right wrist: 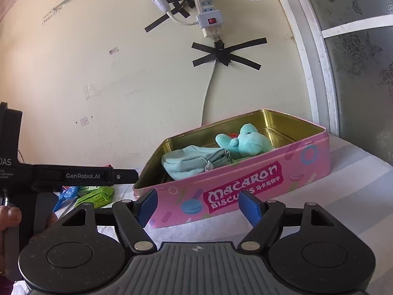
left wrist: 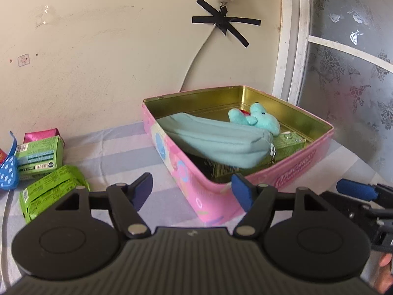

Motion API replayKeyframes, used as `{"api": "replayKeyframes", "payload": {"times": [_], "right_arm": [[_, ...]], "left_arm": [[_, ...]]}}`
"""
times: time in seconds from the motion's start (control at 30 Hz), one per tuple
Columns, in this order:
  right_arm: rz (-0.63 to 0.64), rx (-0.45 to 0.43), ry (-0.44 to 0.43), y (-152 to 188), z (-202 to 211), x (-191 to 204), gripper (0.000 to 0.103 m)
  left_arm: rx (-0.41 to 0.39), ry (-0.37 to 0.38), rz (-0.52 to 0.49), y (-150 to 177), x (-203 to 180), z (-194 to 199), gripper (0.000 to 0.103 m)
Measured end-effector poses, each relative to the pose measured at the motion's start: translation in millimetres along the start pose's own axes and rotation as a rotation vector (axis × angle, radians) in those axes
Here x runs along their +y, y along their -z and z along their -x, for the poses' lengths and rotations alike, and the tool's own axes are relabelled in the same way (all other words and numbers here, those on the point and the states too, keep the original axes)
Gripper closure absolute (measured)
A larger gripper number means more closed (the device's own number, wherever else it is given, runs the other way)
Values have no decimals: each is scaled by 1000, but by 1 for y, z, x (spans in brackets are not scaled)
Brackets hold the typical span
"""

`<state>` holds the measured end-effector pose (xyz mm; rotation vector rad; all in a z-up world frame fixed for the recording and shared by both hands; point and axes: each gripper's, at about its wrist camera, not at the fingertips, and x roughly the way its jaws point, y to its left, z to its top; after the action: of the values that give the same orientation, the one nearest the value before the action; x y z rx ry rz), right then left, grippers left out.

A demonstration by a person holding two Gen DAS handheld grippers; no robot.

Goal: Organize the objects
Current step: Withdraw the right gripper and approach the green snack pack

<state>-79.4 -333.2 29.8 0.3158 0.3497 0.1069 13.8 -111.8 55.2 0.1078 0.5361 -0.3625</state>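
A pink biscuit tin stands open on the table, gold inside; it also shows in the right wrist view. In it lie a light teal zip pouch, a teal plush toy and a green packet. My left gripper is open and empty, just in front of the tin's near corner. My right gripper is open and empty, in front of the tin's long side.
Left of the tin lie two green packets, a pink wrapped box and a blue dotted clip. A wall with a taped power cable is behind. A patterned glass door is at right.
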Motion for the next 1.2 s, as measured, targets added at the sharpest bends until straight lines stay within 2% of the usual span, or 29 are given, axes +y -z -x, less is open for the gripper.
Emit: {"api": "replayKeyframes", "payload": {"times": [0.27,0.57,0.8,1.03,1.2], "right_arm": [[-46,45,10,13,1,3,36],[-85,78,16,23,-4,21,36],[-66,129,17,32,-16,36,36],[-31,168,7,39,-29,53,36],[13,204,-23,43,-40,71,36]], "left_arm": [[48,-65,9,42,13,14,27],[58,-124,56,69,37,27,27],[59,-200,53,81,60,31,27],[70,-213,96,89,83,32,25],[51,-265,65,89,97,36,23]]}}
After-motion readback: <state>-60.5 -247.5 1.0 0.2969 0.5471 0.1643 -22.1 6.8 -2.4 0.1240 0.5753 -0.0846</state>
